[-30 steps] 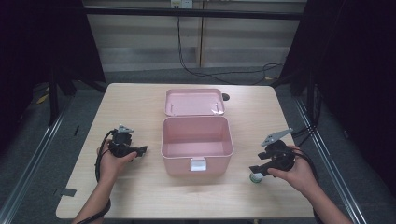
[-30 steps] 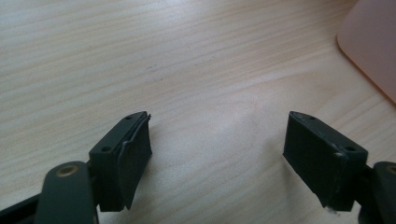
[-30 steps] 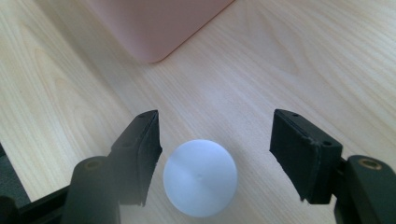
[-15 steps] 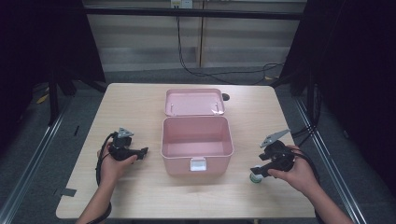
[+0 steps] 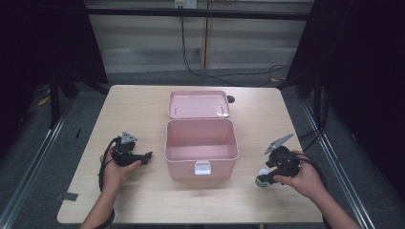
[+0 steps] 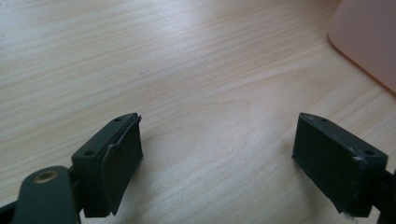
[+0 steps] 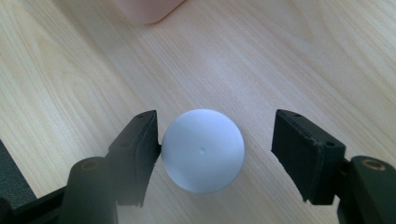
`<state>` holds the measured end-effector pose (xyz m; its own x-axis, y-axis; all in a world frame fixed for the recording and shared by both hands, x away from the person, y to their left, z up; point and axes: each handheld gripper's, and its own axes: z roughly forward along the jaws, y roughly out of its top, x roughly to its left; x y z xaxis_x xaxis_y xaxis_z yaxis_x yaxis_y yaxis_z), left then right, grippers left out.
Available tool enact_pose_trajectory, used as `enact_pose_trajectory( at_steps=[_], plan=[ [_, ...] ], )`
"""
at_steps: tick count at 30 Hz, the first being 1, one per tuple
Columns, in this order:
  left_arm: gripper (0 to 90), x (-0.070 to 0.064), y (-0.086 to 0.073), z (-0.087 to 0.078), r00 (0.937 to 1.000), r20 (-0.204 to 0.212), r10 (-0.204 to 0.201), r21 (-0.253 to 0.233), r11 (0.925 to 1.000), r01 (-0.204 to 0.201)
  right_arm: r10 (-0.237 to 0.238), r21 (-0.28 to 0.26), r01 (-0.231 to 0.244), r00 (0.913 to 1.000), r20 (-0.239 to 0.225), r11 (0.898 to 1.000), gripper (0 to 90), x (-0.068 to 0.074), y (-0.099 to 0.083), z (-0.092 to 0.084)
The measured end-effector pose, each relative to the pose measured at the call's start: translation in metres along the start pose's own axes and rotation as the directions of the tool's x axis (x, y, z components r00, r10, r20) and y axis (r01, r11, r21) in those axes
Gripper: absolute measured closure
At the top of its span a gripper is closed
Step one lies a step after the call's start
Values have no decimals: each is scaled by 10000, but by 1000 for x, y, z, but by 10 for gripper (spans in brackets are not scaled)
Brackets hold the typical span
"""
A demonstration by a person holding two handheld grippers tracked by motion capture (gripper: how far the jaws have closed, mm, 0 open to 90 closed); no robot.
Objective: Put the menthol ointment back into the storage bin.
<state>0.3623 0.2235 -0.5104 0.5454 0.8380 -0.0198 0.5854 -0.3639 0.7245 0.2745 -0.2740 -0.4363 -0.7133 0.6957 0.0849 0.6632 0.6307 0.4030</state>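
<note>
Nearest to us, our right gripper (image 7: 212, 154) hangs over the front right part of the counter (image 5: 143, 200) with a white ball (image 7: 203, 150) sitting between its fingers (image 7: 135, 154). One finger touches or nearly touches the ball's side, while a clear gap separates the other finger from it, so we read the fingers as released, not yet grasping. In the high view the ball (image 5: 262, 178) rests on the counter just right of the pink box's front corner, under the tip of the right gripper (image 5: 265, 177). To do this step well, we judge that we should centre the ball between the two fingers before closing, since a one-sided push would likely roll it away across the smooth wood. We should close slowly and evenly across the ball's widest part, then lift straight up. Across from it, our left gripper (image 6: 219, 158) has just been opening its fingers, and nothing but bare counter lies between them; it hovers left of the box and can stay out of the way. Farther on, the pink box (image 5: 201, 143) stands open and empty, its lid (image 5: 198, 104) laid back toward the far edge, a roomy target if the ball is meant to go inside.
</note>
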Motion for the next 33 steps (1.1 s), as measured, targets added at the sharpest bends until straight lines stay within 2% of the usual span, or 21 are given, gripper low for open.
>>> enact_pose_trajectory(
  at_steps=[7,12,20,28,33],
  plan=[
    [151,0,0,0,10000,-22,35,-6,10000,-35,-10,272,10,10000,0,9996,335,0,-1,2],
    [151,0,0,0,10000,-26,20,-16,10000,-20,-37,283,42,9998,-201,9996,375,0,-3,5],
    [150,0,0,0,10000,-50,23,8,10000,-23,-143,410,147,9998,-106,9991,406,1,-4,6],
    [151,0,0,0,10000,-54,18,14,10000,-18,-47,461,62,9994,-334,9989,487,2,-3,8],
    [151,0,0,0,10000,-53,16,10,10000,-16,-59,509,76,9995,-323,9987,495,2,-2,9]
  ],
)
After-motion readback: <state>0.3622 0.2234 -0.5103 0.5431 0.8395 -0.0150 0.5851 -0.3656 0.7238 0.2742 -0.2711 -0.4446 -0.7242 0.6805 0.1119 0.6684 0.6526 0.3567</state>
